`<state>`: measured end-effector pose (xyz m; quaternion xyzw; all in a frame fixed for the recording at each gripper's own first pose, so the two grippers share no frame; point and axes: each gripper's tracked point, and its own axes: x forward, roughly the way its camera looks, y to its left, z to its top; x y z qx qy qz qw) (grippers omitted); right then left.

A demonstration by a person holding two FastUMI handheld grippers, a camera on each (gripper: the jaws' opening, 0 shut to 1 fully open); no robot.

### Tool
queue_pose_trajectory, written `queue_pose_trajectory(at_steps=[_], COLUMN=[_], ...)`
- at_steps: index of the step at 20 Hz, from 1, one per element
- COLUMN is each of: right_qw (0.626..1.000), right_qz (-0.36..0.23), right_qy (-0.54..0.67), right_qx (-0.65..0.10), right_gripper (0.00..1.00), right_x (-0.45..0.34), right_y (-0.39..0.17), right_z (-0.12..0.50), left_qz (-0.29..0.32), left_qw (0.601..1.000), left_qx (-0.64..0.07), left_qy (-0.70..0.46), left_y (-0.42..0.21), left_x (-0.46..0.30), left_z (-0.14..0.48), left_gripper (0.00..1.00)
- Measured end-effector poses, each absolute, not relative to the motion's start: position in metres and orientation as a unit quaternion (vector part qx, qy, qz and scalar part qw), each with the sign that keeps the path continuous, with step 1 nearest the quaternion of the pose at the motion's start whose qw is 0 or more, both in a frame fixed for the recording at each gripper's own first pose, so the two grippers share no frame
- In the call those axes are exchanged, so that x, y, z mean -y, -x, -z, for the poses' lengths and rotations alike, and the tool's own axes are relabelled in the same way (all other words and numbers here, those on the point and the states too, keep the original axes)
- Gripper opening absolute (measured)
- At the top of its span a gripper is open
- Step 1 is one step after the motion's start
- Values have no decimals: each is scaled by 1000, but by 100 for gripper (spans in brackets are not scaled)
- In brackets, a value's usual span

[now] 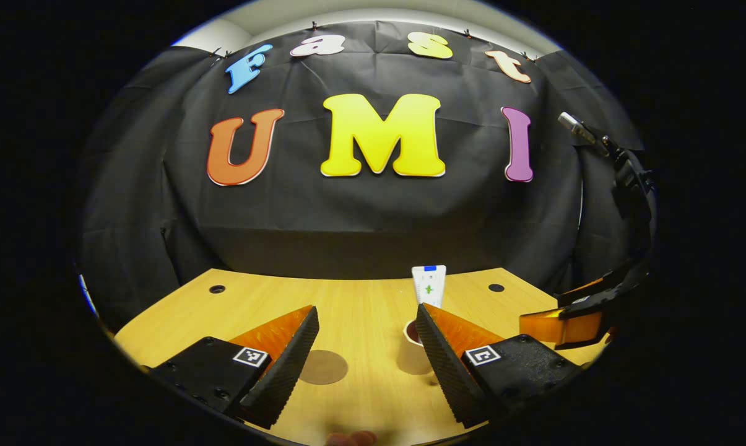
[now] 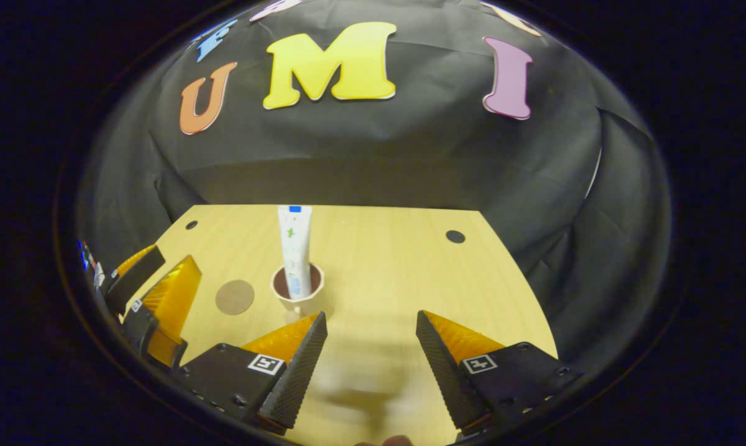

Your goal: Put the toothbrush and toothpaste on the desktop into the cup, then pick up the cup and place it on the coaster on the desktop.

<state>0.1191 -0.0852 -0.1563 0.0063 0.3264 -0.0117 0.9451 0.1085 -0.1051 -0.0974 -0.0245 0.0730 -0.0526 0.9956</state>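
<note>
With the toothpaste (image 2: 295, 248) upright in the cup (image 2: 298, 291), both jaws stood wide open and empty; gripping the cup for the coaster (image 2: 234, 297) probably came next.

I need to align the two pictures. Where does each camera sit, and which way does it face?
Left gripper view: rides on the left gripper, facing the booth wall over the coaster; the right gripper shows at its edge.
Right gripper view: rides on the right gripper, above the table.
Shared: the cup, the toothpaste.

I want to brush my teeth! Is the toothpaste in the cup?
Yes. The toothpaste tube stands upright inside the cup, sticking out above its rim.
</note>
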Motion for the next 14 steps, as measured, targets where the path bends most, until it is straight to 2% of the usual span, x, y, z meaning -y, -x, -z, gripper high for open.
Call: queue_pose_trajectory(at_steps=[8, 14], right_qw=[904, 863], right_qz=[-26, -31], right_qy=[7, 19], right_qx=[-427, -503], right_gripper=[89, 90], right_x=[17, 2], right_y=[-144, -164], right_z=[187, 230], left_qz=[24, -16], left_qw=[995, 992], left_qx=[-98, -125], left_qy=[18, 20], left_y=[-65, -55], left_x=[25, -20], left_z=[75, 81], left_gripper=[99, 99])
